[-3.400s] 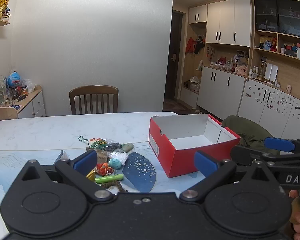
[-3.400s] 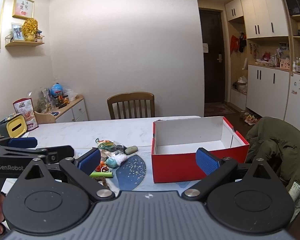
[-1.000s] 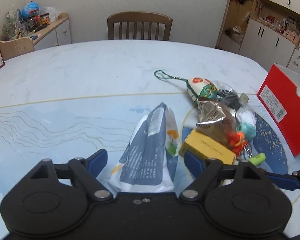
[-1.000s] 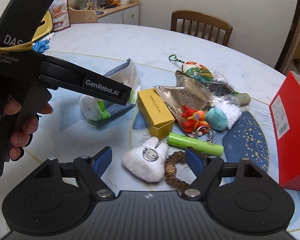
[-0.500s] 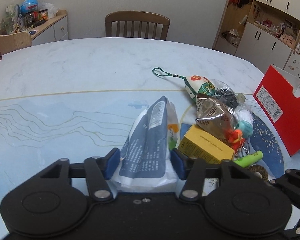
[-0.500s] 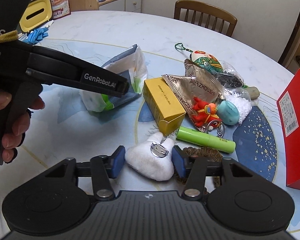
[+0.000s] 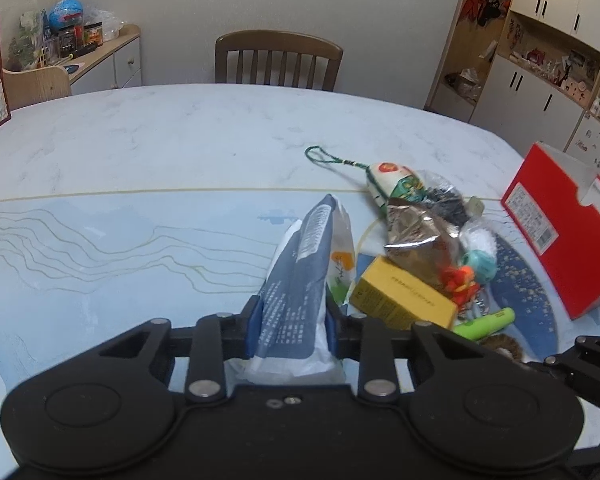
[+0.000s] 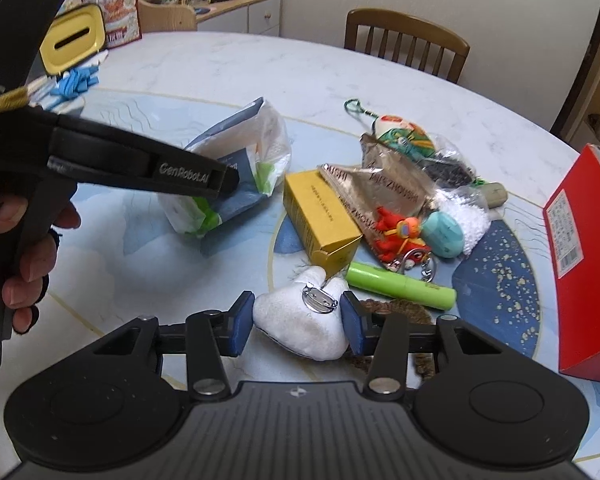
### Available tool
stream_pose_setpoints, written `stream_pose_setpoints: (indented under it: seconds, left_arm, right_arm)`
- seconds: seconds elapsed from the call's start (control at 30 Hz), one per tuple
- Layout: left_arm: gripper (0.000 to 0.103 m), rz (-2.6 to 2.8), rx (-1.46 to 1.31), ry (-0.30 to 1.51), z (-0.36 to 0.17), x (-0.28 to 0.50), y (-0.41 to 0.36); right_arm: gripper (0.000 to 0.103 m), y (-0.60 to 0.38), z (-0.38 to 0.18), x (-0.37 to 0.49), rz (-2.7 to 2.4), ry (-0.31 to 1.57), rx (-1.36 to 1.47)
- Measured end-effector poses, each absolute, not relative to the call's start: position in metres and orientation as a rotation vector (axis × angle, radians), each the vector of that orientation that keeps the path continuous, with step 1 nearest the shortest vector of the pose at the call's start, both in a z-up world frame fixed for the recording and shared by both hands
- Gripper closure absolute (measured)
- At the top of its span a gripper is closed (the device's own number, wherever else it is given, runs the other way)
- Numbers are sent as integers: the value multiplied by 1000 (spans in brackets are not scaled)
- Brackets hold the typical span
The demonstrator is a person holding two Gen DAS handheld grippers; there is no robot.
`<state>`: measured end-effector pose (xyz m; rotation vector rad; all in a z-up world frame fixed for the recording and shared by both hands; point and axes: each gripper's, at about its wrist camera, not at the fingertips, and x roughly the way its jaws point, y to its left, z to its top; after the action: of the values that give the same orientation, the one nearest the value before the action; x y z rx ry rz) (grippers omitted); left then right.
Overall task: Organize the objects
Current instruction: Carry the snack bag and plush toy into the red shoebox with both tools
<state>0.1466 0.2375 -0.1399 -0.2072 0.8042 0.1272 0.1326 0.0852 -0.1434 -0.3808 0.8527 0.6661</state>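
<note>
Meanwhile our left gripper [image 7: 291, 322] clamped the snack bag [image 7: 300, 280] (blue and white), and our right gripper [image 8: 296, 326] squeezed the white plush [image 8: 300, 328].

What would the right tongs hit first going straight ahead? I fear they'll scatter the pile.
Likely the yellow box, just past the white plush they already grip; depth is uncertain.

Glossy plastic packet [image 7: 300, 280], fuzzy cloth plush [image 8: 304, 328], crinkled foil pouch [image 8: 380, 188].
</note>
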Motion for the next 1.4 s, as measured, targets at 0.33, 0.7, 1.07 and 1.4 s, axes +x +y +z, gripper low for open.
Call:
stream_pose_setpoints:
  seconds: [0.33, 0.7, 1.07, 1.4]
  left_arm:
    - [74, 74, -219, 794, -93, 133, 209]
    - [74, 26, -205, 777, -40, 144, 137]
    - [73, -48, -191, 769, -21, 188, 35]
    - [72, -127, -138, 789, -22, 241, -44]
  right_arm:
    - [57, 38, -94, 139, 641, 807, -279]
    - [57, -52, -34, 167, 644, 720, -214]
    - [57, -153, -17, 216, 604, 683, -222]
    - [57, -232, -20, 257, 529, 688, -224]
